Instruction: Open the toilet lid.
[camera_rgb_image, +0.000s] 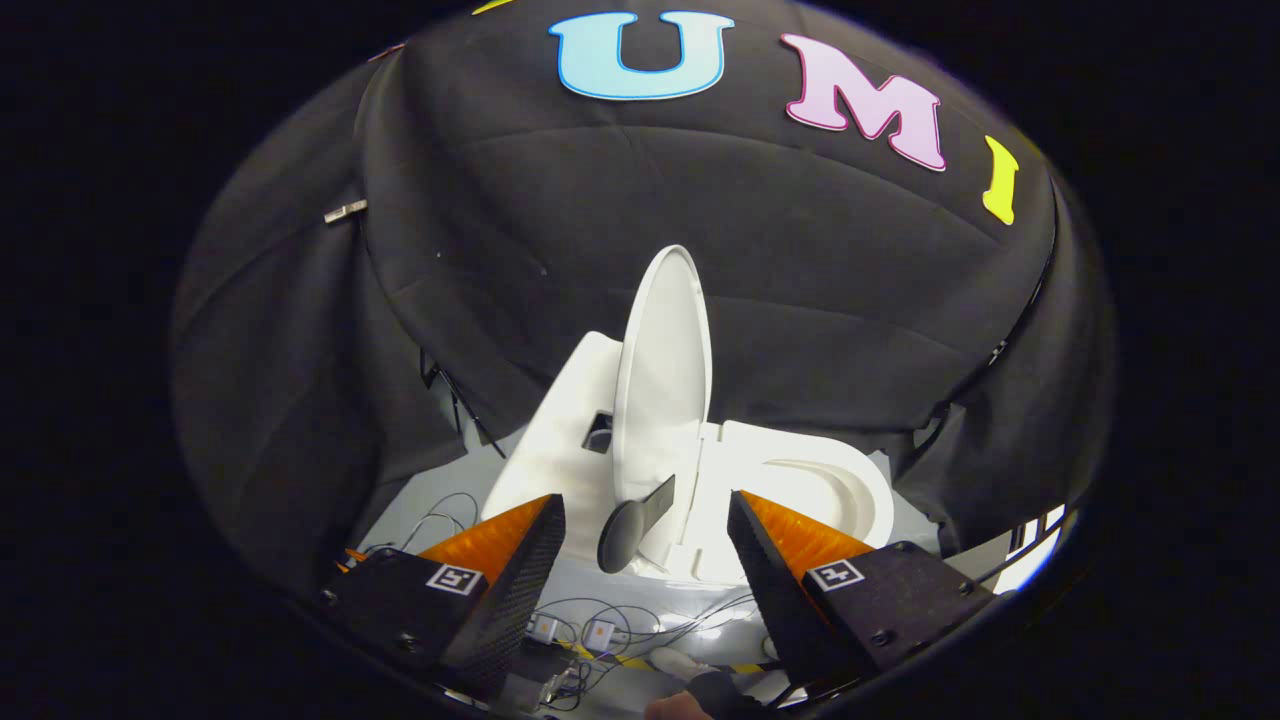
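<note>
toilet lid (662, 380) upright above the seat (800, 470); lifting looks done. gripper (645, 545) spread, empty, short of lid's dark handle (636, 520). next: withdraw clear.

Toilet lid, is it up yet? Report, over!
Gripper open, holding nothing. White oval plastic toilet lid raised upright, beyond the fingers. Dark grey paddle-shaped handle on its edge sits between the fingers, untouched. Nothing blocking.

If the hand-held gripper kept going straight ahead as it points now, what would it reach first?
Probably the dark handle tab on the raised toilet lid; it sits between the open hand-held gripper fingers, though depth is unclear.
</note>
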